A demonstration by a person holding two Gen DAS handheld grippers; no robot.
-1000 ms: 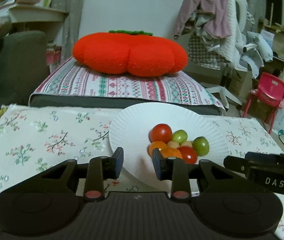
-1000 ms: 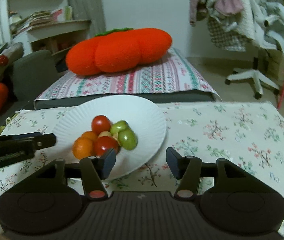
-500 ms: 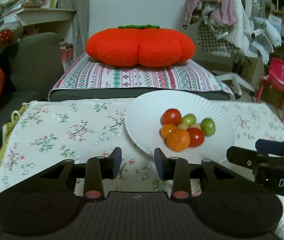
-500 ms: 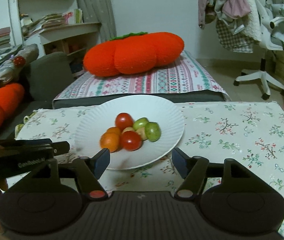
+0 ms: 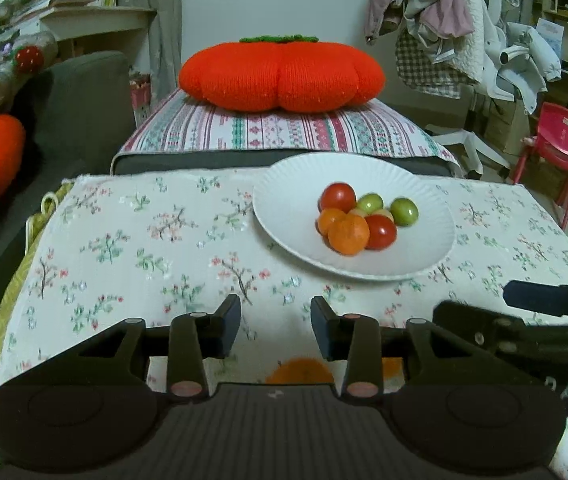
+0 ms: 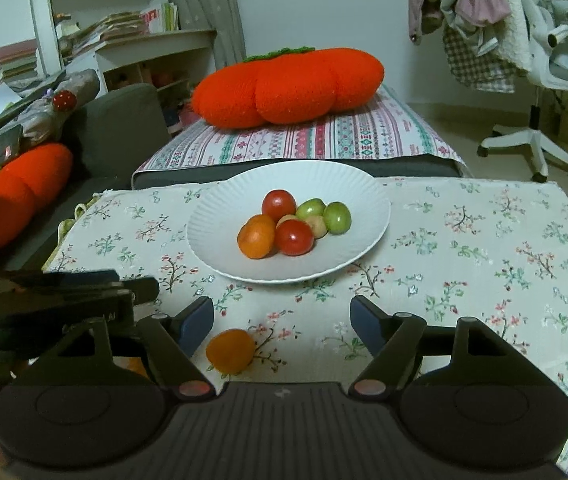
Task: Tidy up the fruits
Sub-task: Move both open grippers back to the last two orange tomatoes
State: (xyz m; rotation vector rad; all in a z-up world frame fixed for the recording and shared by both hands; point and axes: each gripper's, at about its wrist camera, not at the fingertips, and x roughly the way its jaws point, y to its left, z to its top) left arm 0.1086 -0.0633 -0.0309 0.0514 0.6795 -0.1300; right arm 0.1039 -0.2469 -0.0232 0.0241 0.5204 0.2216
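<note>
A white paper plate [image 5: 292,208] [image 6: 212,240] sits on the floral cloth and holds a small pile of fruit [image 5: 348,234] [image 6: 294,237] in red, orange and green. My left gripper [image 5: 276,326] hovers short of the plate, its jaws opening with nothing pressed between the pads. A loose orange fruit [image 5: 300,370] lies on the cloth beneath it. My right gripper [image 6: 282,320] is wider and also opening. Another loose orange fruit [image 6: 230,350] rests on the cloth between its fingers, close to the left one and untouched.
A big orange plush cushion [image 5: 280,76] lies on a striped pad behind the table. A grey sofa [image 6: 120,128] stands at the left, a pink chair [image 5: 560,140] and a clothes-laden office chair [image 6: 524,80] at the right. The table's far edge runs just behind the plate.
Both grippers have drawn back from the plate, which now looks farther away. Both pairs of jaws stand wider. Loose orange fruit on the cloth has come into view under them.
</note>
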